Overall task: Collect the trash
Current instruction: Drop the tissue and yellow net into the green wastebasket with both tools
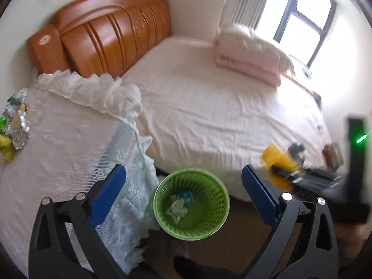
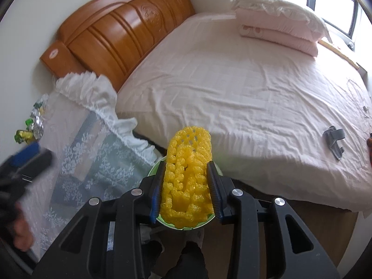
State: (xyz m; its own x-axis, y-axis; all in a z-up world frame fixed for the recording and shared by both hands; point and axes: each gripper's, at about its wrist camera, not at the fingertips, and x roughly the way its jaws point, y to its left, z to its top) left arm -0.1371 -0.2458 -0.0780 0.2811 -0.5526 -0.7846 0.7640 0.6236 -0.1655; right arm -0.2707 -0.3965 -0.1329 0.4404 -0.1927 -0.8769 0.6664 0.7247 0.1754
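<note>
While a yellow foam net is being squeezed between the blue pads of the right gripper, it is being held directly over the green basket, whose rim is showing just beneath it. Spread wide with nothing between its fingers, the left gripper is being held above the same basket, in which crumpled white and blue scraps are lying. Just left of the basket, a lace cloth is being draped over a bedside stand, and foil wrappers are lying at its far left edge. Beyond, a pink sheet is covering the bed, folded bedding is being kept near the window, and a wooden headboard is standing against the wall.
</note>
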